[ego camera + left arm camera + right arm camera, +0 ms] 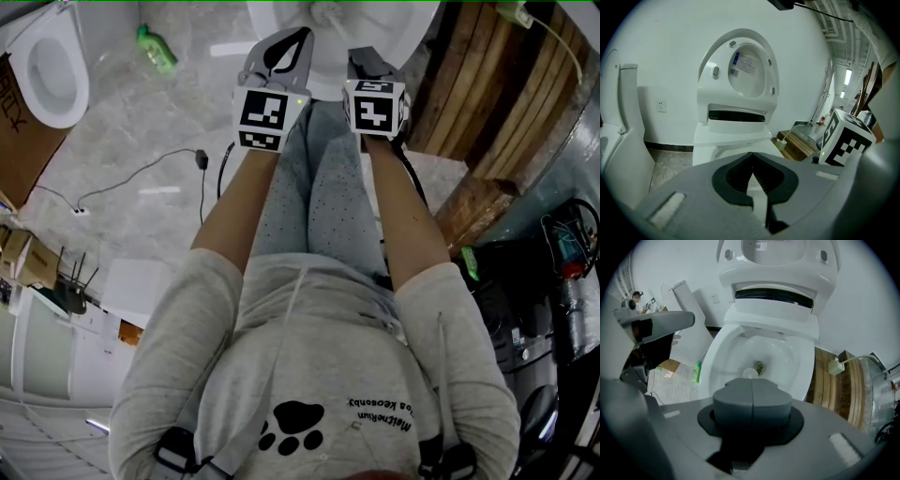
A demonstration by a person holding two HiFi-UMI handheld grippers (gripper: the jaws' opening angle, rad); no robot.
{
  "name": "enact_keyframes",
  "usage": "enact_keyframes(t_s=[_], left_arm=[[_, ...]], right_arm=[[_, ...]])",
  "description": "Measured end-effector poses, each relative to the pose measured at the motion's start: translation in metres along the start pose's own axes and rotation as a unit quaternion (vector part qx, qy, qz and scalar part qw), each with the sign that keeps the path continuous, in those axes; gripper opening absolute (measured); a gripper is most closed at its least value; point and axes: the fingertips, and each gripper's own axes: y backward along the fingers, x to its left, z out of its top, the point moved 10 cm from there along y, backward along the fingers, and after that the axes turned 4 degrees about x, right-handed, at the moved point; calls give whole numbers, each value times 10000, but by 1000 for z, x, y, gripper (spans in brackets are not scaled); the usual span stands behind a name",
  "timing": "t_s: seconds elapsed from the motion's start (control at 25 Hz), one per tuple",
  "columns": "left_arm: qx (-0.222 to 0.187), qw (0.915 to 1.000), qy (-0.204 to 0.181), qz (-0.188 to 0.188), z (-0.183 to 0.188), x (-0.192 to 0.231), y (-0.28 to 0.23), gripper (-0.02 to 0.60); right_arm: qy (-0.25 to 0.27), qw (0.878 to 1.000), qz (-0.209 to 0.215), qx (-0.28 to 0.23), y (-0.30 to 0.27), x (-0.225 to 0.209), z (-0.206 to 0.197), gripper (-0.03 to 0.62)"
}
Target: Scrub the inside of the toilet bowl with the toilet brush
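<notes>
Floor first, far left edge: a second toilet point(42, 66) stands there, and a green bottle point(156, 50) lies on the tiles just to its right, with a black cable point(141, 173) trailing nearer the person. Moving in, we have the left gripper point(302, 36) held out at arm's length, claw tips pressed together with nothing between them, pointed at the raised lid point(747, 70). Right beside it is the right gripper point(752, 401), claw closed flat along its seam and just as empty, looking down into the toilet bowl point(724, 357). That bowl sits directly ahead of both grippers, with a small brownish thing point(760, 366) at its bottom. Far right, a wooden platform point(487, 103) stands just beside the toilet, a white plug box point(836, 365) resting at its edge
</notes>
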Motion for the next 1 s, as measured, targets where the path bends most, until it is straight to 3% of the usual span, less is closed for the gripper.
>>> enact_keyframes(t_s=[0.56, 1.0], left_arm=[[9, 10000, -16, 40, 0, 1, 1, 2], [11, 10000, -38, 4, 0, 0, 2, 3]], right_arm=[[48, 9996, 102, -248, -1, 9, 32, 149], [219, 9994, -139, -244, -8, -3, 67, 149]])
